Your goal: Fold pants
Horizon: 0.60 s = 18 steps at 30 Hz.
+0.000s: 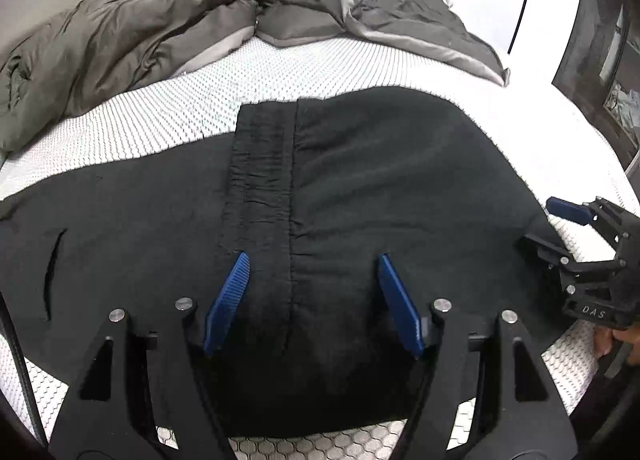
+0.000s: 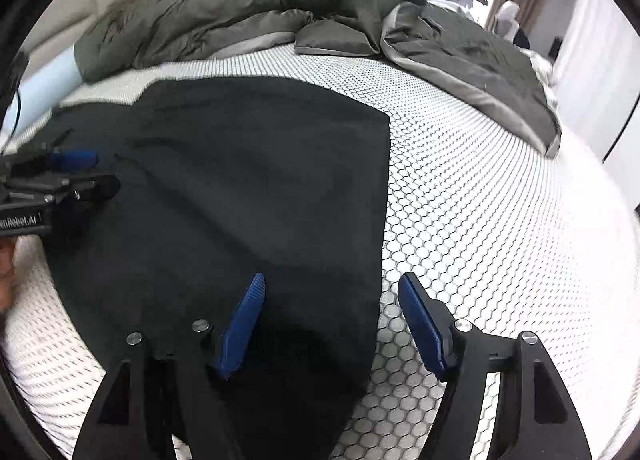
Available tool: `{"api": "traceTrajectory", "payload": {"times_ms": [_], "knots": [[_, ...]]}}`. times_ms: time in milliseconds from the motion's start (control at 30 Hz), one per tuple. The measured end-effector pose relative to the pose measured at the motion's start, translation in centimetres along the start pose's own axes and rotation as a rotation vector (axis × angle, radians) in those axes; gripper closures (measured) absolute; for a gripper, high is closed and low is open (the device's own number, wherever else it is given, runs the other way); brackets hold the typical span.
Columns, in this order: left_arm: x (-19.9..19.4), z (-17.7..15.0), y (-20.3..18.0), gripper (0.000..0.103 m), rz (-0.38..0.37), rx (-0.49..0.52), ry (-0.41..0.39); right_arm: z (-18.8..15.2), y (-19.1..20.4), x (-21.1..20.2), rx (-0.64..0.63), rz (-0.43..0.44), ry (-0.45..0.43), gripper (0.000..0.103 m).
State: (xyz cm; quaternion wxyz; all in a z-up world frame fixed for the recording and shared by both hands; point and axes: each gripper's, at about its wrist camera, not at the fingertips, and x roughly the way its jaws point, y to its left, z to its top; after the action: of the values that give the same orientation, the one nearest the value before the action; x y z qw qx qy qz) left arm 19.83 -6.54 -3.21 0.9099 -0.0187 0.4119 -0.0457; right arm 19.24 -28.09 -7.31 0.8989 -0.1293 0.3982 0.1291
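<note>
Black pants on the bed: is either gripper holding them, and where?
Neither. Left gripper and right gripper both stand open above the black fabric pants; no pad pinches cloth.

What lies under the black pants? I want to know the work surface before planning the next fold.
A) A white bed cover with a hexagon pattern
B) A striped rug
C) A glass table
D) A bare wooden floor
A: the black pants lie flat on a white bed cover with a hexagon pattern, which shows around their edges in both wrist views.
</note>
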Motion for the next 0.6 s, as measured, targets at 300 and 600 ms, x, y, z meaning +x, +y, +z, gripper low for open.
{"api": "traceTrajectory", "payload": {"times_ms": [300,600], "knots": [[2.1,3.3,-1.3,0.030,0.014,0.068,-0.004,5.2,3.0,1.2,-0.098,0.091,-0.040,0.023],[5.3,4.1,1.5,0.019,0.044,-0.018,0.074,7.0,0.3,6.6,-0.075,-0.047,0.101,0.020]]}}
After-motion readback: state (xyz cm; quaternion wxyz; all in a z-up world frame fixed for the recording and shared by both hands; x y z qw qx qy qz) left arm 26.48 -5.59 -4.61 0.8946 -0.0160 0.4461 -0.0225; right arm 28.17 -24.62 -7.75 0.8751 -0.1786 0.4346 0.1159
